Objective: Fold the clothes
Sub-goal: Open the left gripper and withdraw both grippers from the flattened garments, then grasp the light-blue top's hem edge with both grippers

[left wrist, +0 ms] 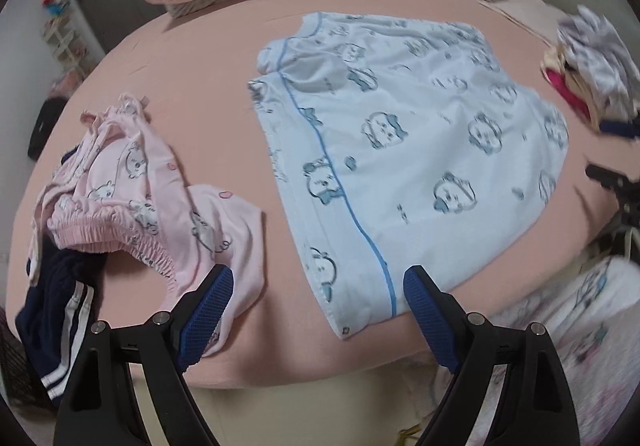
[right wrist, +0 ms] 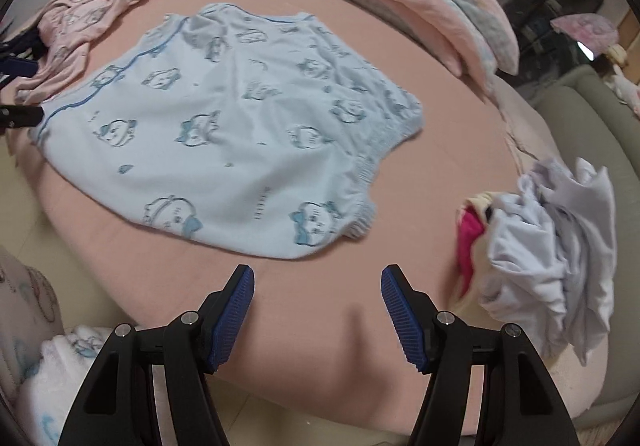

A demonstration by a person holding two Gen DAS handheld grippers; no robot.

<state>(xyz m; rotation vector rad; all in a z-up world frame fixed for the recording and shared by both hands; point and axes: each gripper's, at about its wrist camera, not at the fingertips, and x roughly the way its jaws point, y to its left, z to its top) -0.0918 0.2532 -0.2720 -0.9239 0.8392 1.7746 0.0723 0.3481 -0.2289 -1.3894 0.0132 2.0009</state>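
We see bare pink sheet (right wrist: 320, 346) in front of the right gripper (right wrist: 317, 282), open room up to the pale blue garment (right wrist: 240, 125). A white heap of clothes (right wrist: 552, 258) crowds its right side. By the left gripper (left wrist: 319, 286), the pink garment (left wrist: 160, 213) narrows the strip of sheet beside the blue one.

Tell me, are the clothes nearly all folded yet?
Not nearly. Done: the blue pajama piece is spread flat. In hand: nothing; the left gripper and right gripper are open over the bed. Left: the pink pajamas and the white pile lie crumpled.
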